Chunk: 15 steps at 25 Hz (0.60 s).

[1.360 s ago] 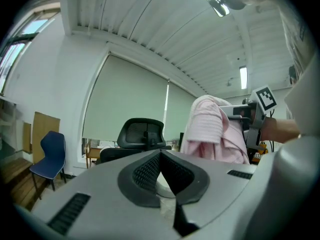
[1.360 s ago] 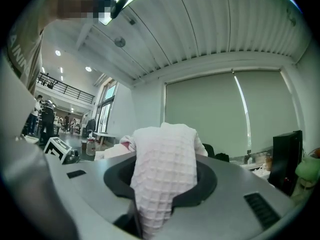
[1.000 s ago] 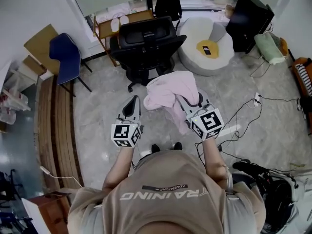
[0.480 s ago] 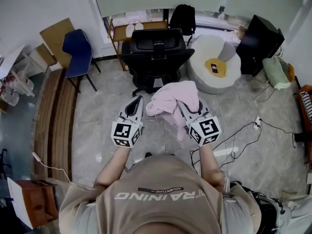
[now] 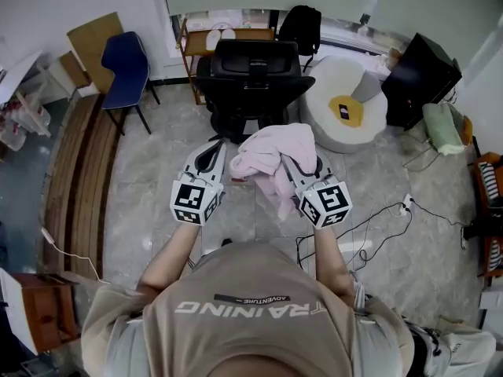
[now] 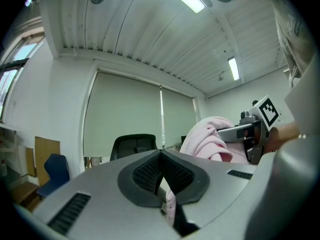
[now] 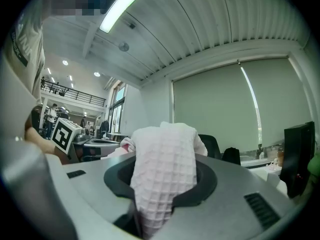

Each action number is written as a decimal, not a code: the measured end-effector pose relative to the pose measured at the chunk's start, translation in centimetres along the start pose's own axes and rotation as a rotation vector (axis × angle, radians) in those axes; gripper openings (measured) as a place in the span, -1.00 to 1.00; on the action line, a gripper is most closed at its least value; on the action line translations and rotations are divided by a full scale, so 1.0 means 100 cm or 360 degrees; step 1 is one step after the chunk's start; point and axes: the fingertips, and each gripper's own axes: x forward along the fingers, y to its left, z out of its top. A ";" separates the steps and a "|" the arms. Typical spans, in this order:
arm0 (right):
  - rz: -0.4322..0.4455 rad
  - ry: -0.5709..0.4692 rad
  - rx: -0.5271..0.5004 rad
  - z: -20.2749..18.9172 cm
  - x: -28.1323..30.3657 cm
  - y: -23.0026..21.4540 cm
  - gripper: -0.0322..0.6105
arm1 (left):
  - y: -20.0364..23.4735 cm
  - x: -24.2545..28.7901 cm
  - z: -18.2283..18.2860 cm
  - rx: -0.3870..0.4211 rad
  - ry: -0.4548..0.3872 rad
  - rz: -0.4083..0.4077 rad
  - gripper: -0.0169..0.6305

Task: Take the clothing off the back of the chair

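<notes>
Garment (image 5: 275, 157), pink: clear of chair (image 5: 251, 61), carried by right gripper (image 5: 294, 165).
Right gripper was clamped on the bunched cloth, which hung down in front of the chair back. Left gripper (image 5: 214, 152), jaws together, lay level just left of the cloth's edge, well placed for a second hold.

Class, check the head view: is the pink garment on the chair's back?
No, the garment sits in the right claw, clear of the chair.

- Right hand-held gripper (image 5: 299, 170): jaw tips buried under pink clothing (image 5: 275, 157) in head view.
- Office chair (image 5: 251, 69): base partly hidden behind the clothing.
- Dark item on yellow cushion (image 5: 346, 110): too small to identify.
- Person (image 5: 251, 320): cut off at the bottom edge.
</notes>
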 end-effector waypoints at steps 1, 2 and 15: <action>0.0007 0.0004 -0.0002 -0.001 0.001 0.000 -0.38 | -0.001 0.001 -0.001 -0.0006 0.0008 -0.0008 -0.92; 0.0010 0.0006 -0.0003 -0.001 0.000 0.000 -0.38 | -0.002 0.002 -0.001 -0.0012 0.0014 -0.0014 -0.92; -0.0006 0.0034 0.0003 -0.009 0.003 -0.003 -0.38 | -0.002 0.007 -0.005 0.0015 0.0031 -0.0054 -0.92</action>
